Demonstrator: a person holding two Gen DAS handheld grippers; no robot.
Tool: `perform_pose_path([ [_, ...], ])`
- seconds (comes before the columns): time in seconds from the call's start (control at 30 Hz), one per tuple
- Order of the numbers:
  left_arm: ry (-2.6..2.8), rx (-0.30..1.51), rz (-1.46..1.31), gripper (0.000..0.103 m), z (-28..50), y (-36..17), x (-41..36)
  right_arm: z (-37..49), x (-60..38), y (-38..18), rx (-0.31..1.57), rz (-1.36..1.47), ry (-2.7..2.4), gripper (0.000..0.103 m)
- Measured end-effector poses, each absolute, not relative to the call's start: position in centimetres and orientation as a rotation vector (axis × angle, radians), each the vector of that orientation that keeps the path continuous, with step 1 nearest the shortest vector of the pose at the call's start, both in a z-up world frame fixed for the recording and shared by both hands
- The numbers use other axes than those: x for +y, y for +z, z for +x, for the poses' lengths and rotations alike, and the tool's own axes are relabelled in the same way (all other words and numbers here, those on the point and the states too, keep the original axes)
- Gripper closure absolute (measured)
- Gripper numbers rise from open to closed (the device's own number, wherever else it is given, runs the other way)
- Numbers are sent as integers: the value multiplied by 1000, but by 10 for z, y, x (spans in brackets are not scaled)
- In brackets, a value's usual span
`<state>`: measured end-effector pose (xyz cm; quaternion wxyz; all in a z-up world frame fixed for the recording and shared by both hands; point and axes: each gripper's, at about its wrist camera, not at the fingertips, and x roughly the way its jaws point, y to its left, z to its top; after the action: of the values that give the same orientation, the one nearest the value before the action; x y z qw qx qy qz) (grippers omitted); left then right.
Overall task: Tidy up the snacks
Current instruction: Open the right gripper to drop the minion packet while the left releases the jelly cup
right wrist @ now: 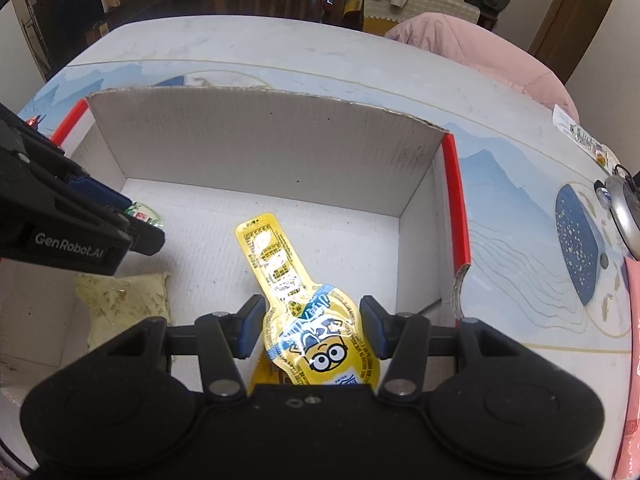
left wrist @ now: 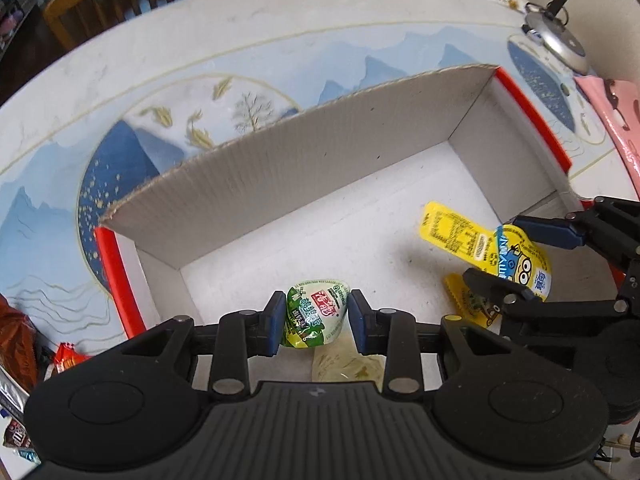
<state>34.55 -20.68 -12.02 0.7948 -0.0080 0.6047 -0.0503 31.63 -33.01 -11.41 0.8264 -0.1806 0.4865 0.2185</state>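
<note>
left gripper (left wrist: 318, 316) pinching green snack cup (left wrist: 316, 312) over the cardboard box (left wrist: 280, 168) | right gripper (right wrist: 312, 326) jaws apart around yellow pouch (right wrist: 316, 336), contact unclear | pale packet (right wrist: 124, 304) lying inside | more snacks (left wrist: 64, 360) waiting outside; roughly midway

One open white cardboard box with red edges (right wrist: 256, 152). One green-and-white round snack packet (left wrist: 316, 312). One yellow long-necked cartoon pouch (right wrist: 304, 312). One pale yellow crumpled packet (right wrist: 124, 304). Two black tools: left (left wrist: 314, 320), right (right wrist: 312, 330).
</note>
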Motion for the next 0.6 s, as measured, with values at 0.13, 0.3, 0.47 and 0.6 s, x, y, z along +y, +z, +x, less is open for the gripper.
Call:
perform_pose_path([
  [0.13, -108, 1339, -34, 69, 349, -128, -204, 318, -328, -116, 1042, -388, 470, 52],
  [0.3, -103, 1363, -36, 69, 349, -132, -203, 321, -326, -118, 1051, -399, 469, 52],
  [0.47, -101, 1379, -44, 67, 351, -134, -201, 321, -325, -117, 1051, -391, 470, 51],
  [0.6, -110, 1376, -50, 66, 351, -132, -201, 320, -326, -117, 1042, -387, 471, 49],
])
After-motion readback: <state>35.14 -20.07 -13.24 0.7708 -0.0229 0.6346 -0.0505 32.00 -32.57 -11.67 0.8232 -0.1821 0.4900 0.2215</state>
